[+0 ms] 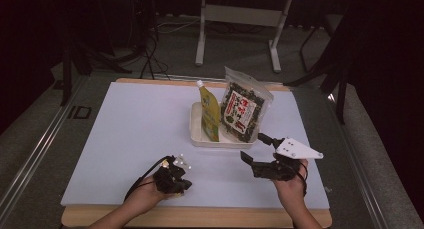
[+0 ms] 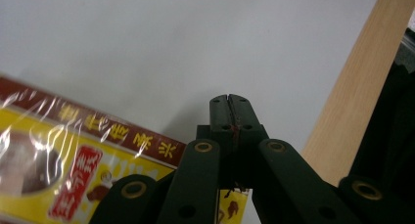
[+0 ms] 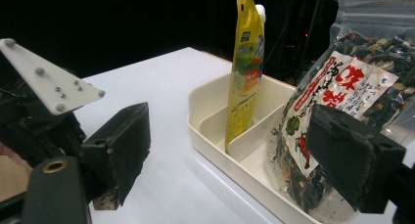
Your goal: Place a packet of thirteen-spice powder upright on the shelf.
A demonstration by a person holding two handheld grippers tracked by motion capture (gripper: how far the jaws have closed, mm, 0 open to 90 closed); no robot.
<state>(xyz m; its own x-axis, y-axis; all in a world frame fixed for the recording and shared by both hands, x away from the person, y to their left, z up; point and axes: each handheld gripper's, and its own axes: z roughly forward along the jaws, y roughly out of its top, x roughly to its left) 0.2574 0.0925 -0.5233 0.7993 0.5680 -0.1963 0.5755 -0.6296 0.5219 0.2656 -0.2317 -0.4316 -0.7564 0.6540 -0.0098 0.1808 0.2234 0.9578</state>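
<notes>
Nearest the lens in the left gripper view lay a flat red-and-yellow printed packet wrapped in clear film [image 2: 73, 155], resting on the white desk [image 1: 135, 129] and running under the linkage of the left claw [image 2: 230, 104]. That claw was closed, its tips pressed together over bare desk, and whether a sliver of film was caught between them could not be told. At the near right of the desk, the right claw [image 1: 254, 147] stood wide open with nothing between its pads, aimed at a cream plastic divided tray [image 1: 196, 134]. A tall yellow spouted pouch [image 1: 210, 114] stood upright in the tray's left compartment, and a clear bag of dark dried seaweed with a red-and-white label [image 1: 244, 109] leaned in its right one.

Picking up the packet looked like the step in hand. It would probably go best if the left claw opened first, came in low at one thin edge, and closed on the packet body, since loose film is likely to slip.

The left gripper view gave the packet's printing and the pale wooden desk edge [image 2: 352, 97] close by. From the high view came the spacing of the two hands and the tray. The tray's inner divider was plainest in the right gripper view.
</notes>
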